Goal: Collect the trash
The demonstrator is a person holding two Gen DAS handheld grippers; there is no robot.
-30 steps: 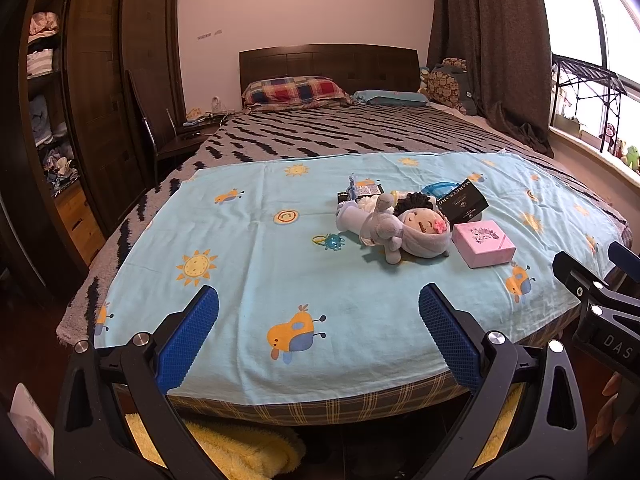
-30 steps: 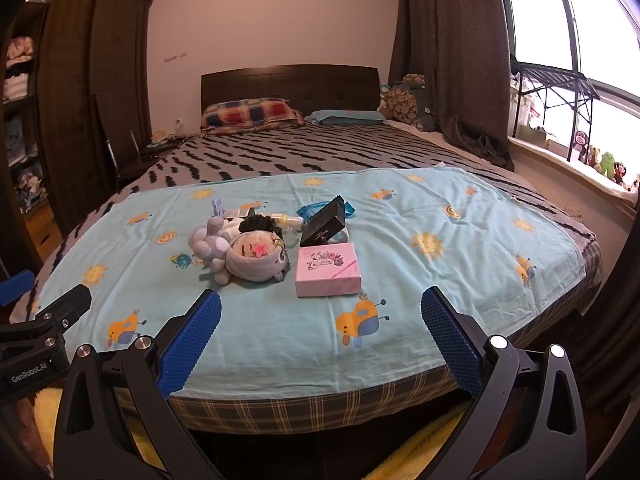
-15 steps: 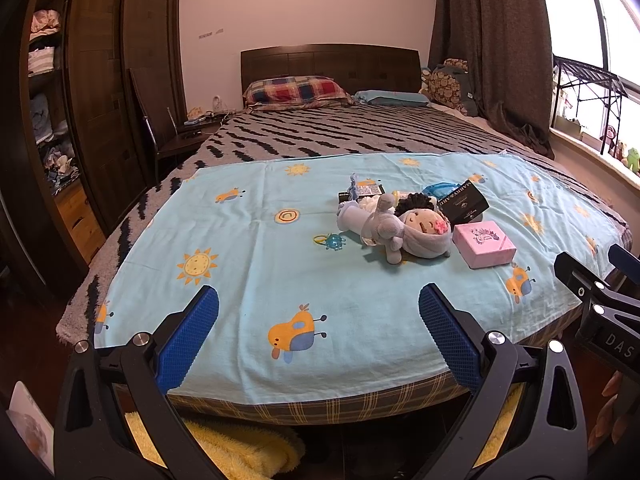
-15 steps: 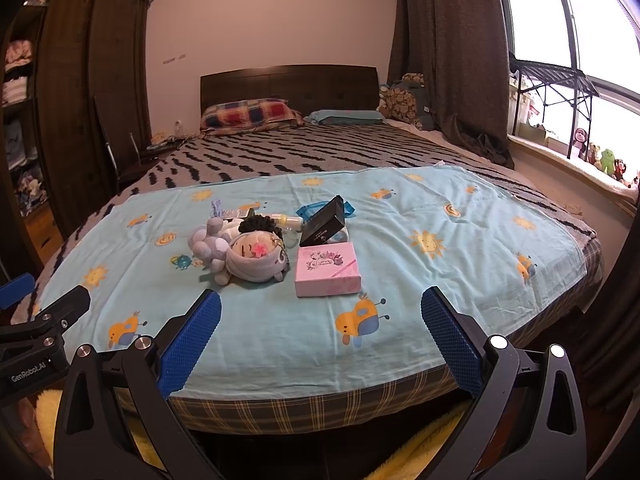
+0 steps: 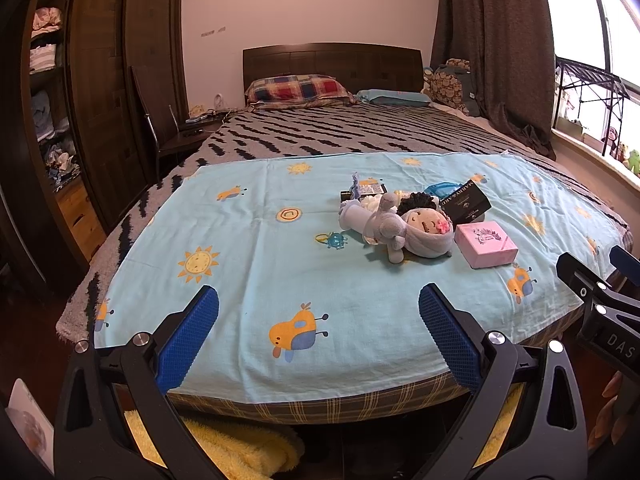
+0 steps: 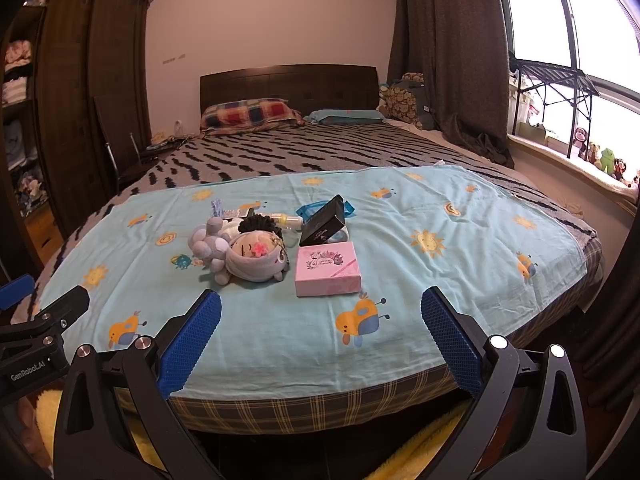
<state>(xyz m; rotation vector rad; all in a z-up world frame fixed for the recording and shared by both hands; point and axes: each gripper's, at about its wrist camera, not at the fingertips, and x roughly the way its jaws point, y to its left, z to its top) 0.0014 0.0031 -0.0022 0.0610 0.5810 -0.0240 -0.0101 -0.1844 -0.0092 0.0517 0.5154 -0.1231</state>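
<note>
A cluster of items lies on the light blue sheet [image 5: 256, 280] at the foot of the bed: a pink box [image 5: 485, 244] [image 6: 327, 269], a black box [image 5: 466, 201] [image 6: 323, 222], a grey plush doll [image 5: 404, 229] [image 6: 244, 254], a small wrapper [image 5: 366, 190] [image 6: 230, 212], a blue packet [image 6: 310, 211] and a small bottle [image 6: 286, 220]. My left gripper [image 5: 318, 336] is open and empty, held before the bed's foot edge. My right gripper [image 6: 320, 336] is open and empty, level with the left, nearer the pink box.
The bed has a striped blanket [image 5: 340, 132], pillows [image 5: 300, 90] and a dark headboard. A dark wardrobe [image 5: 100, 80] and a chair [image 5: 160, 128] stand left. Curtain and window sill [image 6: 580, 160] are right. A yellow fluffy rug [image 5: 240, 448] lies below the grippers.
</note>
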